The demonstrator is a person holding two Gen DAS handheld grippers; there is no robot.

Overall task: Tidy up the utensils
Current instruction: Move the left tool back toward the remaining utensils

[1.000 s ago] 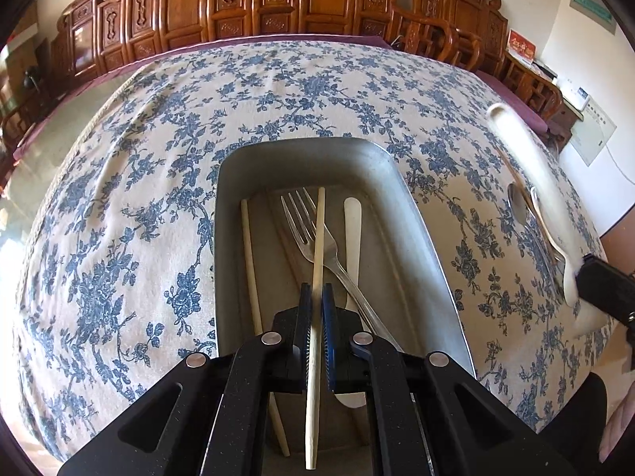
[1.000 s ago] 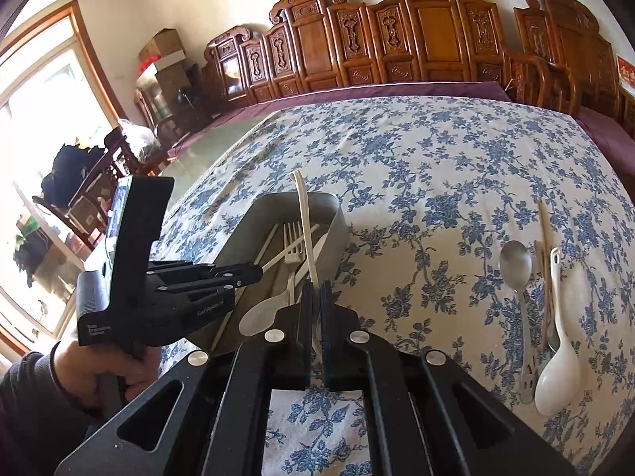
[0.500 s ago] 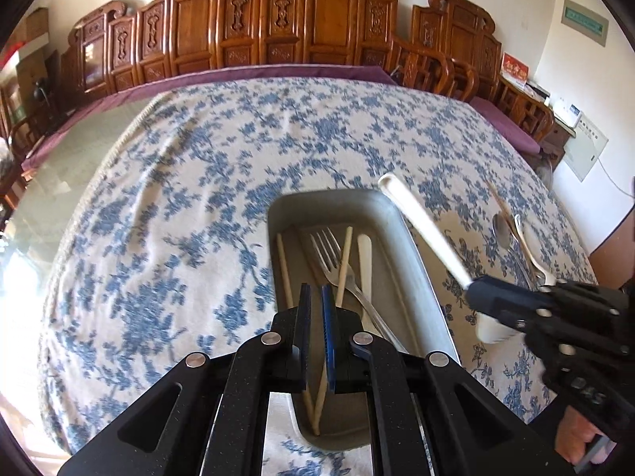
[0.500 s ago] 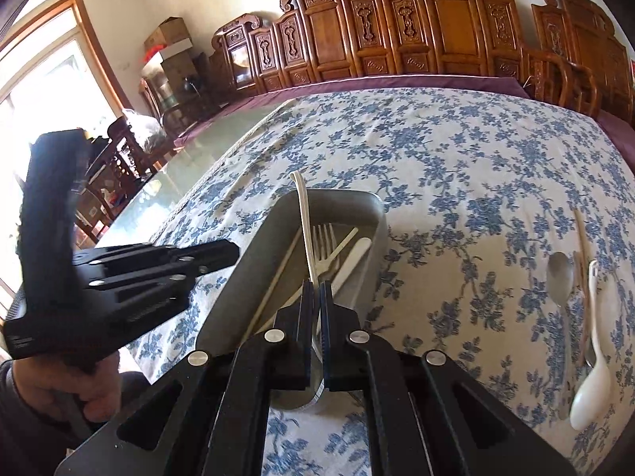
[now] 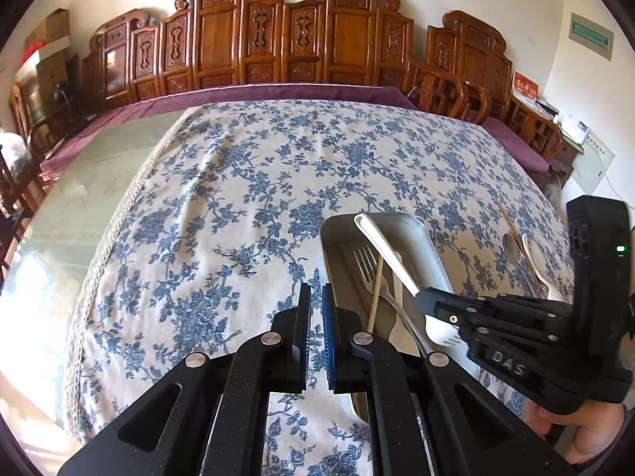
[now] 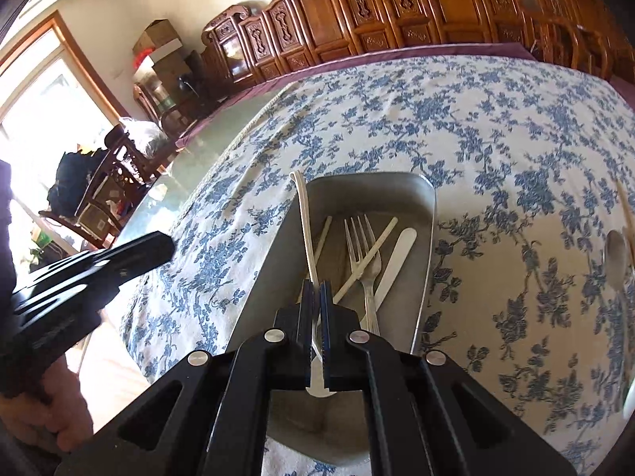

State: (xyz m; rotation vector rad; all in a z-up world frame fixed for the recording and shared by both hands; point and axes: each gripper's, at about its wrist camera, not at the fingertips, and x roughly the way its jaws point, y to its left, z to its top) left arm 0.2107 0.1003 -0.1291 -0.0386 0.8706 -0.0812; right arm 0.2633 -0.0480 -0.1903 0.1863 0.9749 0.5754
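White plastic fork is staying clamped in our right gripper; we are lowering it gently, flat into the tray, left gripper closed, empty.

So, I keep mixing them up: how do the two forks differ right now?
The white fork is pale plastic and clamped in the right gripper, tilted above the tray; the metal fork is shiny steel, lying flat inside, ungripped. Both point their handles toward the camera in the right view.
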